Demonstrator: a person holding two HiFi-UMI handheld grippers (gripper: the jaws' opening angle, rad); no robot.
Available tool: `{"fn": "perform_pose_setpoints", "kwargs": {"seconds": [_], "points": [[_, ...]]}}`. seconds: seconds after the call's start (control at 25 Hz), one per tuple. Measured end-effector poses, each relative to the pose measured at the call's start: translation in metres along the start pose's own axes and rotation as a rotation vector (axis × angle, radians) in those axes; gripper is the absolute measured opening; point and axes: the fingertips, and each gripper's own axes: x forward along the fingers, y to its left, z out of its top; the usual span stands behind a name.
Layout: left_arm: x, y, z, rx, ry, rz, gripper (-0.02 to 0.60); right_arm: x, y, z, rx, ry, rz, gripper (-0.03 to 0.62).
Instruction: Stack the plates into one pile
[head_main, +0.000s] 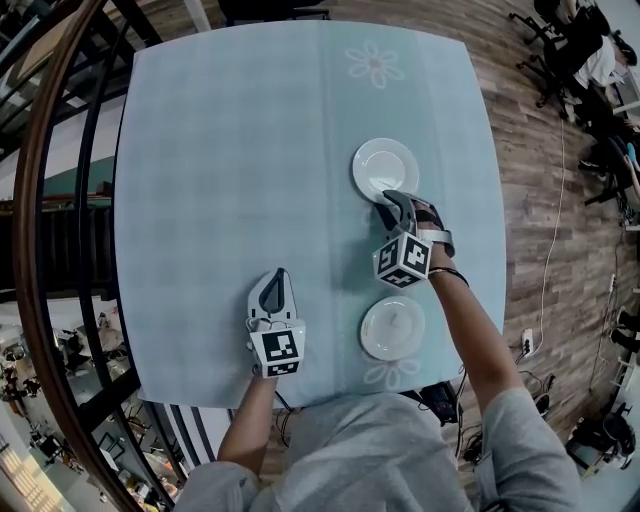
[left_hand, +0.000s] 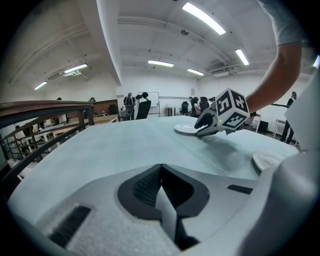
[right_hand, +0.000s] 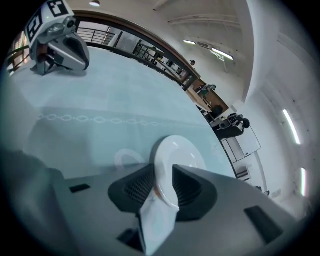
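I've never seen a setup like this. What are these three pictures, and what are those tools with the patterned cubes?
There is no robot here. A person holds a two-jaw tool in each hand, and the cubes are part of those tools. The top-down picture comes from a camera on the person's head. The other two come from cameras riding on each gripper. Two white plates lie on the table. The right gripper pinches the far plate by its rim. The near plate lies untouched. The left gripper is shut and holds nothing.
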Motion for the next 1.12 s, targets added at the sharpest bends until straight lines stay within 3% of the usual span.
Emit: {"fn": "perform_pose_setpoints", "kwargs": {"seconds": [0.16, 0.44, 0.64, 0.72, 0.96, 1.12], "points": [[0.004, -0.005, -0.01, 0.01, 0.06, 0.012, 0.02, 0.005, 0.006, -0.001, -0.025, 0.043, 0.028, 0.058], [0.005, -0.003, -0.012, 0.006, 0.059, 0.011, 0.02, 0.013, 0.004, 0.001, 0.001, 0.128, 0.077, 0.055], [0.005, -0.003, -0.005, -0.002, 0.023, 0.002, 0.02, 0.008, 0.001, -0.002, -0.004, 0.124, 0.14, 0.052], [0.007, -0.005, -0.01, -0.014, 0.033, 0.003, 0.02, 0.0, -0.007, 0.0, -0.03, 0.101, 0.107, 0.044], [0.007, 0.015, 0.0, 0.007, 0.045, 0.002, 0.02, -0.056, -0.044, 0.029, 0.061, -0.023, -0.008, 0.031], [0.011, 0.011, -0.008, -0.002, 0.036, 0.005, 0.02, -0.093, -0.048, 0.024, 0.085, -0.087, -0.037, 0.031]]}}
